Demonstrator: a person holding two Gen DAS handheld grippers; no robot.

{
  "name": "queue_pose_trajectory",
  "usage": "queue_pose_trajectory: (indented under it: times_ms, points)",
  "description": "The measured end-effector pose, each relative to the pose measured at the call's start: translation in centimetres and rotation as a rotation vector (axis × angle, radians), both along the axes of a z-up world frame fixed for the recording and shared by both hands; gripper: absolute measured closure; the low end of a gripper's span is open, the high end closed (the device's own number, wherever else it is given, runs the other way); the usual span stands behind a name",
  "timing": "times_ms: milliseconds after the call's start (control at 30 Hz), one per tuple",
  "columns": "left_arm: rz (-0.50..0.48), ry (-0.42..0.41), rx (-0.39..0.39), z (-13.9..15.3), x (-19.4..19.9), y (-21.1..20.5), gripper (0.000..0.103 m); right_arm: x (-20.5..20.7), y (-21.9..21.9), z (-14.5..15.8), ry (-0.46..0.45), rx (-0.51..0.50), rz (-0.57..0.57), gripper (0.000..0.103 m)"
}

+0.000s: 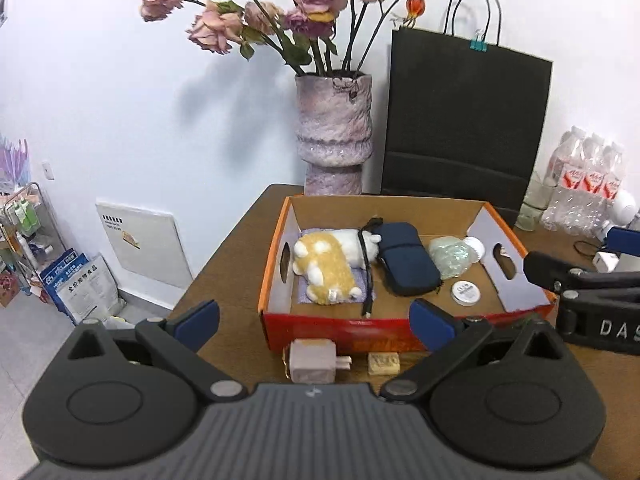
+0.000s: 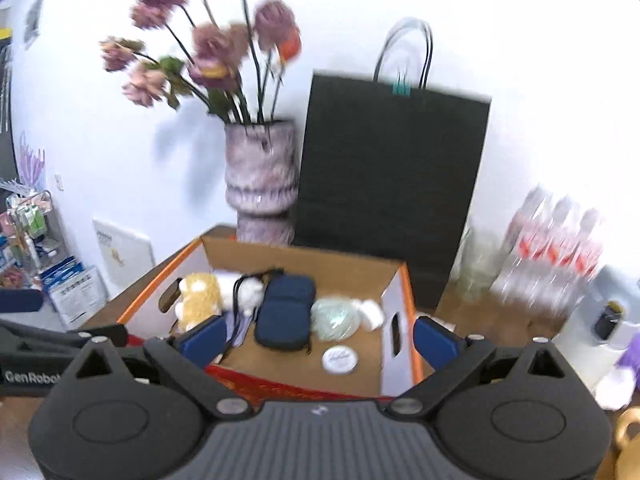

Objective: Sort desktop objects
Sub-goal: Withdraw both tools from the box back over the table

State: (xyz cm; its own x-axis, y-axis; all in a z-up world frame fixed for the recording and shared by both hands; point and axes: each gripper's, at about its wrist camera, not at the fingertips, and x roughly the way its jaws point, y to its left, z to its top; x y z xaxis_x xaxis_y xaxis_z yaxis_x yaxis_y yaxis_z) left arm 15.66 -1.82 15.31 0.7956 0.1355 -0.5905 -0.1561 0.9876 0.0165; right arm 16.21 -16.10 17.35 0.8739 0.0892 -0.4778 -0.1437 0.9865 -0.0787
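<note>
An orange-edged cardboard box (image 1: 276, 280) stands on the brown table. It holds a yellow-and-white plush toy (image 1: 326, 268), a black cable (image 1: 367, 280), a navy pouch (image 1: 404, 260), a clear wrapped item (image 1: 454, 258) and a white round tin (image 1: 465, 293). A pinkish charger plug (image 1: 310, 362) and a small tan block (image 1: 384, 362) lie before the box's front wall. My left gripper (image 1: 316, 326) hangs open above them, nothing between its pads. My right gripper (image 2: 320, 340) is open and empty over the box's (image 2: 400, 344) front right corner. The right wrist view is blurred.
A pink vase of dried roses (image 1: 334, 136) and a black paper bag (image 1: 464, 120) stand behind the box. A pack of water bottles (image 1: 584, 180) and a white device (image 2: 608, 320) sit at the right. The table edge (image 1: 224, 248) drops to the floor at the left.
</note>
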Motion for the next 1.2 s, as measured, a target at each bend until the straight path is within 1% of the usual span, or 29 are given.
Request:
queue_pose_trajectory:
  times_ms: [200, 300, 433, 500, 600, 667, 733, 833, 933, 967, 1033, 1100, 1200]
  points:
    - [-0.002, -0.056, -0.027, -0.9, -4.1, -1.0, 0.000, -4.3, -0.6, -1.0, -0.081, 0.029, 0.026, 0.003]
    - [-0.011, -0.071, -0.030, -1.8, -6.2, -1.5, 0.000, -6.4, -1.1, -1.8, -0.078, 0.052, 0.029, 0.003]
    - [-0.020, -0.131, -0.001, -3.2, -10.2, -2.1, 0.000, -9.9, -1.6, -3.7, -0.086, 0.032, 0.040, 0.002]
    - [-0.028, -0.140, 0.002, -4.3, -12.3, -2.1, 0.000, -12.0, -2.0, -5.1, -0.098, 0.033, 0.025, 0.002]
    - [-0.037, -0.116, -0.010, -6.8, -15.4, -2.1, 0.000, -15.1, -2.8, -7.4, -0.078, 0.064, 0.014, 0.001]
    - [-0.061, -0.090, -0.023, -8.7, -17.2, -2.2, 0.000, -17.0, -3.2, -9.2, -0.054, 0.088, 0.020, 0.000]
    - [-0.080, -0.064, -0.032, -10.7, -18.8, -2.4, 0.000, -18.5, -3.6, -10.9, -0.015, 0.098, 0.026, 0.000]
    - [-0.096, -0.035, -0.047, -13.0, -20.7, -2.2, 0.000, -20.7, -4.4, -13.2, 0.037, 0.146, 0.014, 0.000]
    - [-0.089, -0.022, -0.055, -14.1, -22.0, -2.1, 0.000, -22.4, -4.7, -14.0, 0.059, 0.192, 0.009, 0.000]
    - [-0.089, -0.021, -0.062, -14.4, -22.3, -2.1, 0.000, -22.9, -4.5, -14.1, 0.062, 0.193, 0.013, 0.000]
    - [-0.097, -0.014, -0.067, -14.9, -22.7, -2.4, 0.000, -23.8, -4.1, -14.2, 0.039, 0.165, 0.020, 0.000]
    - [-0.103, -0.029, -0.049, -15.3, -23.2, -2.8, 0.000, -24.3, -3.7, -14.5, 0.046, 0.133, 0.024, 0.000]
    - [-0.127, -0.067, 0.000, -15.7, -24.0, -3.6, 0.000, -24.8, -3.9, -15.3, 0.070, 0.150, 0.022, 0.000]
